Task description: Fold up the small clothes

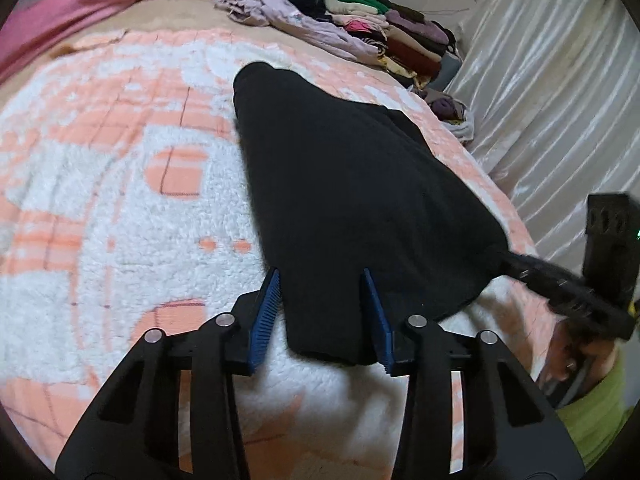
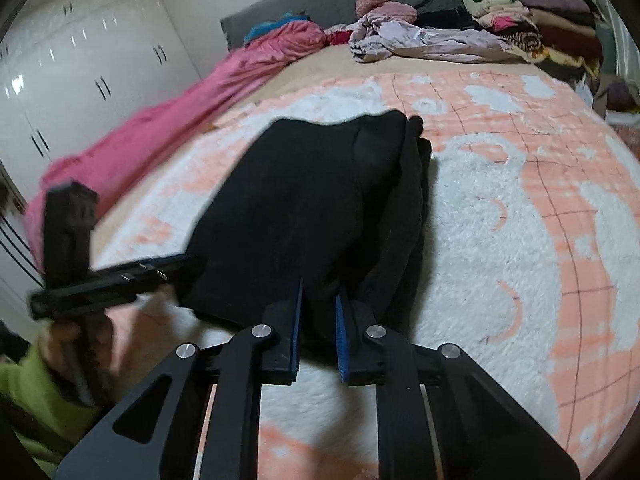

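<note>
The black garment (image 1: 340,200) lies mid-frame on the bed (image 1: 120,200), its near hem toward both cameras. For a clean fold, pinch both near corners evenly and carry them together to the far edge. The right tongs (image 2: 320,300) are clamped on the hem. The left tongs (image 1: 322,280) straddle it, partly closed; their pads barely meet the cloth.

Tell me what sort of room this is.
Most likely a bedroom: a bed with a fleecy peach-and-white blanket and grey headboard, white wardrobe doors, and stacked clothes.
</note>
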Action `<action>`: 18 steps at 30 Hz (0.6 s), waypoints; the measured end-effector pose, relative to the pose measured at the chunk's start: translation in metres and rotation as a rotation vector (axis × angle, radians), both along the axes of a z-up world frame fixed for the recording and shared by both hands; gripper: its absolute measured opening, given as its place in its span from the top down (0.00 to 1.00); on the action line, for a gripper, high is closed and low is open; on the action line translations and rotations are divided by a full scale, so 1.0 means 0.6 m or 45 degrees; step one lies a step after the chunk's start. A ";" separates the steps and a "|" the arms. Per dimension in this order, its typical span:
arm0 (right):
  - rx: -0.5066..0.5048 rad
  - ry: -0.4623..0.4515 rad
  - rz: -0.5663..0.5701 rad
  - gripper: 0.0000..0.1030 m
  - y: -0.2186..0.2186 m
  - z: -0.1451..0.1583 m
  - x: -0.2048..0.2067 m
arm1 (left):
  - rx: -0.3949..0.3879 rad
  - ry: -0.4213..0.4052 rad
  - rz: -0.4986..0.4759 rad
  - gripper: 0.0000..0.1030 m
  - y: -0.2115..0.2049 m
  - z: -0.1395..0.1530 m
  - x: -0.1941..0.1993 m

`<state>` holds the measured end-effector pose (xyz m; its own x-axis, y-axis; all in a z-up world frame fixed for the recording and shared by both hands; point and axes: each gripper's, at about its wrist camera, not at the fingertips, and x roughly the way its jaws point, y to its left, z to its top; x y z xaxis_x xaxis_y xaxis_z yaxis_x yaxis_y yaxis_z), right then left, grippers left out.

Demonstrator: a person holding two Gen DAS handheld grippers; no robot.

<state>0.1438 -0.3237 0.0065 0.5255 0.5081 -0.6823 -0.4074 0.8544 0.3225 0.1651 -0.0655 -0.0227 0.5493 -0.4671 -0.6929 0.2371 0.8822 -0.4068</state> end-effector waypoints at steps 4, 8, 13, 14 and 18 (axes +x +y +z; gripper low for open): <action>-0.018 0.020 -0.013 0.87 -0.007 -0.005 -0.007 | -0.007 0.017 -0.002 0.64 0.008 -0.005 -0.001; -0.014 0.059 -0.068 0.87 -0.011 -0.040 -0.001 | 0.009 0.027 0.005 0.58 0.007 -0.011 -0.002; -0.044 0.017 -0.099 0.85 -0.003 -0.035 -0.011 | 0.020 0.021 0.010 0.56 0.007 -0.008 -0.005; -0.057 0.010 -0.101 0.83 -0.001 -0.033 -0.012 | 0.023 0.019 0.012 0.56 0.007 -0.007 -0.005; -0.084 -0.008 -0.116 0.81 0.002 -0.029 -0.015 | 0.031 0.012 0.017 0.56 0.007 -0.005 -0.008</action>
